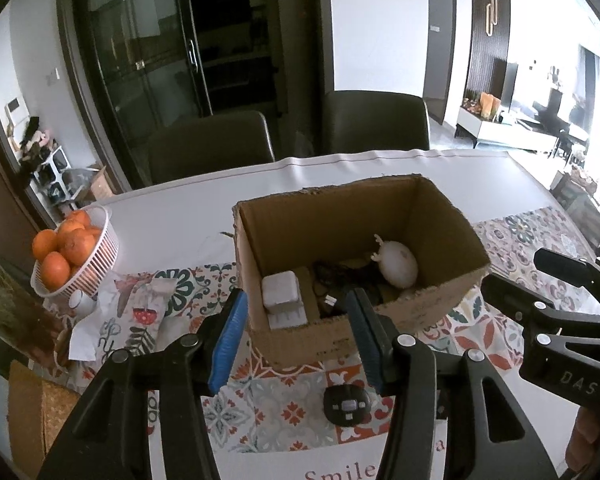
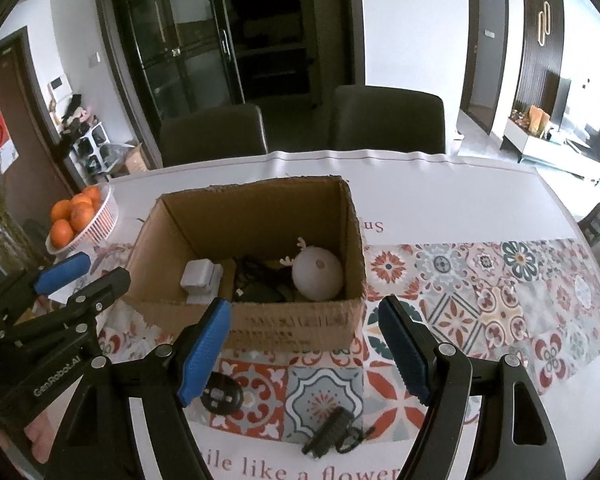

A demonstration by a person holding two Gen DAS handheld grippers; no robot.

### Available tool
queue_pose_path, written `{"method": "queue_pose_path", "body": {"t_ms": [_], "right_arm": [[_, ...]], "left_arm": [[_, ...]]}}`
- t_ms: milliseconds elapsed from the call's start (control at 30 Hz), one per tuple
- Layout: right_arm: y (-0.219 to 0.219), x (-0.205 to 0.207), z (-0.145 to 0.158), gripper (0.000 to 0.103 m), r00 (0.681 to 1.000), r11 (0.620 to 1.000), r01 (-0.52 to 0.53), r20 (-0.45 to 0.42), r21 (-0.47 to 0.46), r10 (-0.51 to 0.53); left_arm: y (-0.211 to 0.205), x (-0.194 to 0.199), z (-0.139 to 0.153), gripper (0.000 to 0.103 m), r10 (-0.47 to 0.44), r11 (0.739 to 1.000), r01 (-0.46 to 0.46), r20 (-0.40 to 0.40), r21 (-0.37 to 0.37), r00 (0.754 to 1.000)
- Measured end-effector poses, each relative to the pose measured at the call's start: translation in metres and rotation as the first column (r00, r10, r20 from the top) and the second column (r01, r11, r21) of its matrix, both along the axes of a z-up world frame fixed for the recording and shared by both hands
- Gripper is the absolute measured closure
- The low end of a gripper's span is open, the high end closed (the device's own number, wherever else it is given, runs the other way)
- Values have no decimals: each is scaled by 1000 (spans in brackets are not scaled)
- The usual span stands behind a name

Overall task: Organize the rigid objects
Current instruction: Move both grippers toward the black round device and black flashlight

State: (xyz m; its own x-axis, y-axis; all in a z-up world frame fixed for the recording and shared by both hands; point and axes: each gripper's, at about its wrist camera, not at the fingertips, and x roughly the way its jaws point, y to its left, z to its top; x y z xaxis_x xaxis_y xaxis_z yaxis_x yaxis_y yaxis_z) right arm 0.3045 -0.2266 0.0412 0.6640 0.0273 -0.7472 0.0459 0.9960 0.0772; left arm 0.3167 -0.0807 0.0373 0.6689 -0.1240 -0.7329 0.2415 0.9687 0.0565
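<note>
Both your tools empty w/ jaws apart, left tool (image 1: 296, 336) over round black remote (image 1: 346, 405) on surface just this side of box (image 1: 356, 248), black adapter (image 2: 332, 432) lies under right tool (image 2: 304, 348)

Open cardboard box (image 2: 260, 320) with white ornament (image 2: 318, 276) inside; black remote (image 1: 346, 405) on the table before it.
</note>
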Motion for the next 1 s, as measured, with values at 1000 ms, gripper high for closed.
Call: {"method": "queue_pose_path", "body": {"t_ms": [1000], "right_arm": [[2, -74, -48, 26, 992, 992, 125, -2, -33, -125]], "left_arm": [[1, -55, -59, 47, -88, 996, 87, -59, -17, 994]]}}
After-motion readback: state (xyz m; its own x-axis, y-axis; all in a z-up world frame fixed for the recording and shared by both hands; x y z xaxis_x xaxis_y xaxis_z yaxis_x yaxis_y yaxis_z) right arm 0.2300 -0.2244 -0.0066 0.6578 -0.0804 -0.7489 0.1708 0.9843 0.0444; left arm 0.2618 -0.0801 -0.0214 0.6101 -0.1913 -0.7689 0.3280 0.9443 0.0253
